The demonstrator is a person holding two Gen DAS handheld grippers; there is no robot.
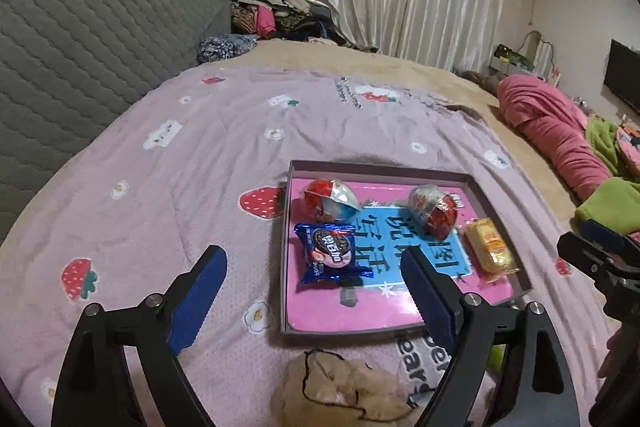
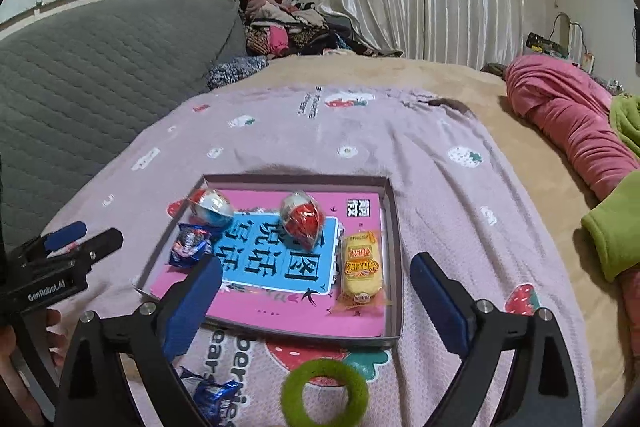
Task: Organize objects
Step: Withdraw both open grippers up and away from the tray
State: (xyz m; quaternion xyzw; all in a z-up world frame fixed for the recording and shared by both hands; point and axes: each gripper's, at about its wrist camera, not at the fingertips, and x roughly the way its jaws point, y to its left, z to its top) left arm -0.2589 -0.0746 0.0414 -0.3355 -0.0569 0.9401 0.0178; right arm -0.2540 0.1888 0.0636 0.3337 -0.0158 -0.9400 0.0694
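Observation:
A shallow box tray (image 1: 376,167) (image 2: 394,247) with a pink printed floor lies on the strawberry blanket. In it are a red-and-blue toy egg (image 1: 330,201) (image 2: 212,207), a red toy egg (image 1: 434,211) (image 2: 302,221), a blue Oreo packet (image 1: 332,253) (image 2: 190,245) and a yellow cake packet (image 1: 490,251) (image 2: 362,267). My left gripper (image 1: 312,253) hangs open above the tray's near left part, holding nothing. My right gripper (image 2: 316,261) is open over the tray's near edge, also without anything in it.
On the blanket in front of the tray lie a green fuzzy ring (image 2: 324,393), a second blue packet (image 2: 218,399) and a beige fluffy bundle (image 1: 344,387). A grey quilted backrest (image 1: 92,39) rises on the left. Pink bedding (image 2: 568,115) and green cloth (image 2: 612,227) lie on the right.

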